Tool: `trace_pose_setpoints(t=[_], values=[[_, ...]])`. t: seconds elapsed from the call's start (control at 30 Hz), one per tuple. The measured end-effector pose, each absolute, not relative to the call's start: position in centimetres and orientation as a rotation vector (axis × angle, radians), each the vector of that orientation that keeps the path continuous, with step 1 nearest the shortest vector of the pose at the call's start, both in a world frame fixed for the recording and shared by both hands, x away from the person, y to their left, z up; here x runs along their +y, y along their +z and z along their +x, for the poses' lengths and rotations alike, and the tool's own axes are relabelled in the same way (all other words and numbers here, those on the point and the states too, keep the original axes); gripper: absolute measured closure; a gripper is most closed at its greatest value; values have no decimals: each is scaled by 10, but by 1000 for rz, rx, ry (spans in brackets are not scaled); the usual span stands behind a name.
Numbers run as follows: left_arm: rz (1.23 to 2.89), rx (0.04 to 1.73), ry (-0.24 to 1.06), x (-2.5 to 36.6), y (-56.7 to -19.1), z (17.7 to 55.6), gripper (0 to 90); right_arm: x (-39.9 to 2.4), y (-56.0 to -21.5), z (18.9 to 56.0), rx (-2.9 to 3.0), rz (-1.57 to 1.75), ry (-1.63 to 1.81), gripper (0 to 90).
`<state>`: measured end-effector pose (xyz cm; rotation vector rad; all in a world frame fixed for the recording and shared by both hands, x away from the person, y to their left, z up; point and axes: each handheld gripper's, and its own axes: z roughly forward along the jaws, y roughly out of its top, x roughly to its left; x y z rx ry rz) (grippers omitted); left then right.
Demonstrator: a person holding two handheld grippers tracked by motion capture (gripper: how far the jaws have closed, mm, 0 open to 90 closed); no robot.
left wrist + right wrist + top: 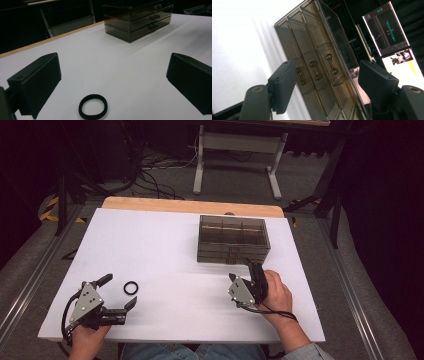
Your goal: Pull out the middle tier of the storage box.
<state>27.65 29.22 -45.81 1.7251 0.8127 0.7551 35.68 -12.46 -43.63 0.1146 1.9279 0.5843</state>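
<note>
A black hair tie (131,287) lies flat on the white tabletop (165,255) at the front left. My left gripper (118,291) rests there, open, its jaws wide apart on either side of the tie and not touching it. In the left gripper view the hair tie (93,106) sits low between the jaws of that gripper (113,62). A smoked clear drawer box (232,240) with three stacked drawers stands at the back right. My right gripper (252,266) is just in front of it, open, rolled on its side. Its jaws (327,67) face the drawer handles (314,70) with nothing between them.
The drawer box (137,22) shows far off in the left gripper view. A lit monitor (387,27) stands beyond the box. A wooden strip (190,206) edges the table's far side, with a white desk frame (235,150) and floor cables behind.
</note>
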Motion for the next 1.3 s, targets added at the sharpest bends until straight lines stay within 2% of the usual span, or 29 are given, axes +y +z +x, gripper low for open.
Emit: trace_pose_setpoints(t=[0.6, 1.3], values=[[1725, 814, 754, 293, -458, 277, 3, -113, -455, 362, 1853, 46, 409, 351], [1724, 816, 753, 293, -458, 277, 3, -107, -473, 374, 1771, 7, 224, 441]])
